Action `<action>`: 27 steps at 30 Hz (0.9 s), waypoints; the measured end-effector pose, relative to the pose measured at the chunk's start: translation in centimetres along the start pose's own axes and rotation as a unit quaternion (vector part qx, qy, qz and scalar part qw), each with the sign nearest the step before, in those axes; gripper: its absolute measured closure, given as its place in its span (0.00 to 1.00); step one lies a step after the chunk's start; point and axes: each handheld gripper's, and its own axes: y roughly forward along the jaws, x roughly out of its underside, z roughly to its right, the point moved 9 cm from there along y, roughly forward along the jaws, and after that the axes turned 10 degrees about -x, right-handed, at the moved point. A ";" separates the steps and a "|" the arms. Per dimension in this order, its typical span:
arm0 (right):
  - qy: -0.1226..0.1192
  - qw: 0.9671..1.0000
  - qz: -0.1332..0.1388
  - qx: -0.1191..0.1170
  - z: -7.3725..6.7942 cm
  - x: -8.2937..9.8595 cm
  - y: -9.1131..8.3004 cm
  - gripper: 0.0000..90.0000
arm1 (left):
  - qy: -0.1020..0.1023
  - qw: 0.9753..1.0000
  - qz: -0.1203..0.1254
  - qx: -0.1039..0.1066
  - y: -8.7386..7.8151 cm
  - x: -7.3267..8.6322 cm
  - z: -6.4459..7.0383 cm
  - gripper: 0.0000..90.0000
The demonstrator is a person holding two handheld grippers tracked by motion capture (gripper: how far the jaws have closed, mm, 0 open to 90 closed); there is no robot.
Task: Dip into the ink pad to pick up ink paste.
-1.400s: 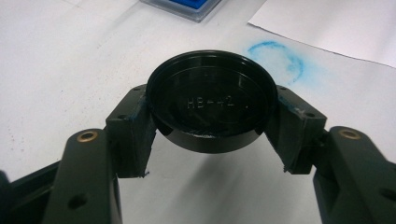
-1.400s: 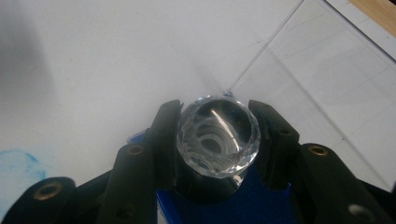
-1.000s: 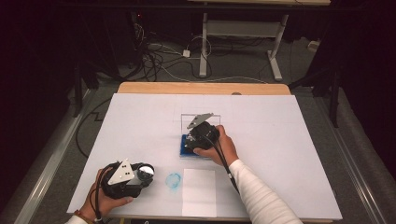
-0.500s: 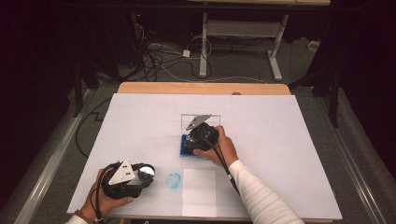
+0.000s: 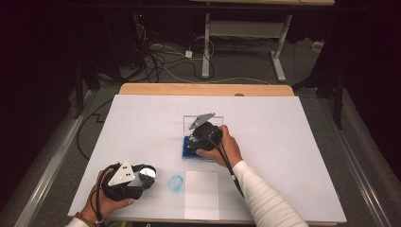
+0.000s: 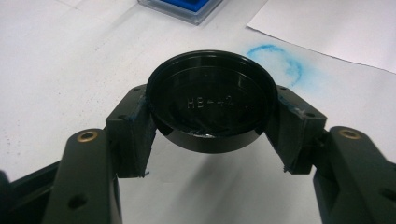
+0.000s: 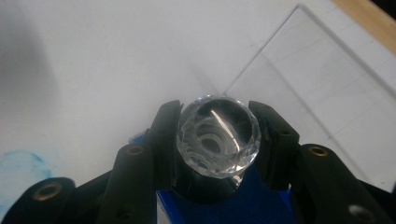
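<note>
Left gripper (image 5: 142, 177), near the table's front-left corner, has its jaws clamped on a round black cap (image 6: 211, 109) marked with letters. I see bare white table (image 5: 142, 123) beyond it; the front edge is close behind the hand. Just right: a blue ring stain (image 5: 175, 182), then a paper sheet (image 5: 202, 195). Right gripper (image 7: 217, 135), mid-table, grips a faceted clear lens piece (image 7: 218, 140) above the blue tray (image 5: 185, 150). A clear upright panel (image 7: 322, 88) stands just behind; open surface lies to the right.

the high view looks forward and down over the whole table (image 5: 142, 109); both gripper views sit close above it, sharing the blue smudge (image 6: 275, 63).
</note>
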 end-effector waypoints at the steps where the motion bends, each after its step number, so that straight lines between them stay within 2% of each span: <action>1: -0.004 1.000 0.004 0.000 0.0 -0.3 -0.5 0.63 | 0.001 1.000 -0.001 0.000 0.0 0.0 0.0 0.41; 7: -0.004 1.000 0.020 0.014 0.5 -1.0 -3.0 0.63 | 0.003 1.000 -0.002 -0.001 -0.1 0.1 0.0 0.41; 13: -0.004 0.999 0.026 0.019 0.6 -0.8 -4.5 0.63 | 0.002 1.000 0.000 -0.004 -0.2 0.1 -0.1 0.41; 19: -0.002 1.000 0.016 0.025 0.9 0.0 -4.7 0.63 | 0.002 1.000 0.001 -0.005 -0.3 0.0 -0.2 0.41; 27: 0.010 1.000 -0.003 0.026 1.4 1.9 -4.0 0.63 | 0.007 1.000 -0.002 -0.005 -0.2 0.1 -0.1 0.41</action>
